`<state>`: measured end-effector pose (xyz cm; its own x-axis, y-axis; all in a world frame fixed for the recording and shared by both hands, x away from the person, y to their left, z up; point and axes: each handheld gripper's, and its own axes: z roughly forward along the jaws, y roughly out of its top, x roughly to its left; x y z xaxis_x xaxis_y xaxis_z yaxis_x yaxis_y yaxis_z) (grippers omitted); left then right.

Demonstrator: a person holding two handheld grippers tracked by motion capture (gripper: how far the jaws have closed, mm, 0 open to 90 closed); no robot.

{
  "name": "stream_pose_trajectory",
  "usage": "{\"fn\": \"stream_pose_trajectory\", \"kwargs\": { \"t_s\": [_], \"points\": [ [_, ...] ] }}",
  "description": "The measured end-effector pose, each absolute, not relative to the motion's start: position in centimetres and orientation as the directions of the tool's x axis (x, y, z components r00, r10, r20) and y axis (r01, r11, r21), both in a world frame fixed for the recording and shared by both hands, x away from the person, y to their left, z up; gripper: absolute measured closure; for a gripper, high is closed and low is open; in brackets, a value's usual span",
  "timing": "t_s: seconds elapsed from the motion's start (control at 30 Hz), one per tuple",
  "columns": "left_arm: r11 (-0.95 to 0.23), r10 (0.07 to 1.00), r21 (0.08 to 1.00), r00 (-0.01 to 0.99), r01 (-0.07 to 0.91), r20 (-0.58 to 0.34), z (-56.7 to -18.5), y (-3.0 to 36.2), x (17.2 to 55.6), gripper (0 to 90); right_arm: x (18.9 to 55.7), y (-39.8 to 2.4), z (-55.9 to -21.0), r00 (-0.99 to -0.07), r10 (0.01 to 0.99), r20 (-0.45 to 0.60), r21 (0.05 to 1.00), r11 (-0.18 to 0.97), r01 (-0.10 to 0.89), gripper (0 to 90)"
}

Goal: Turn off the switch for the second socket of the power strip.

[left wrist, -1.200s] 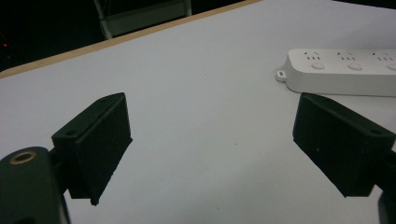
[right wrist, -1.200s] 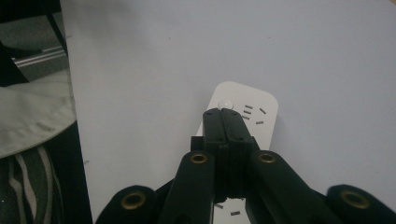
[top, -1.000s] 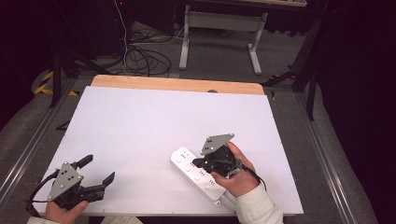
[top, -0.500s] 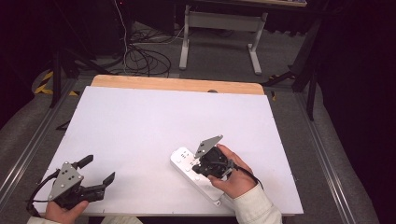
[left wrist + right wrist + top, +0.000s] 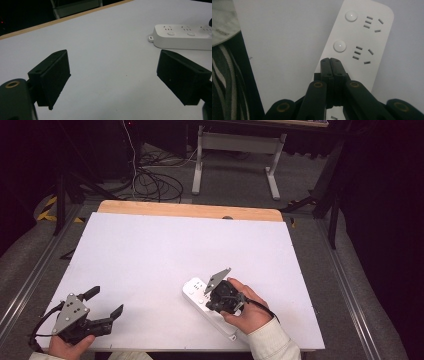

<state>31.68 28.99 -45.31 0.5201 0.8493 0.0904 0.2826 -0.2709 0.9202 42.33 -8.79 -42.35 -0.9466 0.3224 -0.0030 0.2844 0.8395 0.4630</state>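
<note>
A white power strip (image 5: 196, 291) with round switch buttons lies on the white table (image 5: 165, 250) near its front edge, right of centre. My right gripper (image 5: 216, 296) hangs over the strip, tips pointing down at it, jaws shut with nothing between them. In the right gripper view the closed tips (image 5: 330, 60) sit just below the strip's (image 5: 362, 42) second round button (image 5: 339, 46); contact with the strip cannot be judged. My left gripper (image 5: 104, 301) rests at the front left corner, jaws wide open and empty. The strip (image 5: 182, 36) lies ahead to the right in the left gripper view.
A wooden strip (image 5: 190, 210) runs along the table's far edge. Beyond it stand a metal desk frame (image 5: 235, 150) and loose cables (image 5: 150, 180) on the floor. Metal rails (image 5: 350, 290) flank the table. A striped garment (image 5: 227, 82) hangs at the left in the right gripper view.
My right gripper has tilted and dropped toward the power strip, moving slightly toward the table's front. The left gripper has stayed put.
</note>
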Motion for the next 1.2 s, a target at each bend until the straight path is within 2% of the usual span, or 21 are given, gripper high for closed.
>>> {"fn": "stream_pose_trajectory", "kwargs": {
  "t_s": [0.87, 1.2],
  "points": [
    [-0.272, 0.849, 0.920, 0.520, 0.282, 0.092, -45.33, 28.97, 31.66, 12.1, 42.15, -8.41, -43.16, -0.950, 0.313, -0.013, 0.427, 0.861, 0.278, 90.0],
    [-0.272, 0.850, 0.920, 0.519, 0.282, 0.092, -45.33, 28.95, 31.65, 12.1, 42.09, -8.52, -43.33, -0.944, 0.327, -0.053, 0.403, 0.871, 0.279, 90.0]
  ]
}}
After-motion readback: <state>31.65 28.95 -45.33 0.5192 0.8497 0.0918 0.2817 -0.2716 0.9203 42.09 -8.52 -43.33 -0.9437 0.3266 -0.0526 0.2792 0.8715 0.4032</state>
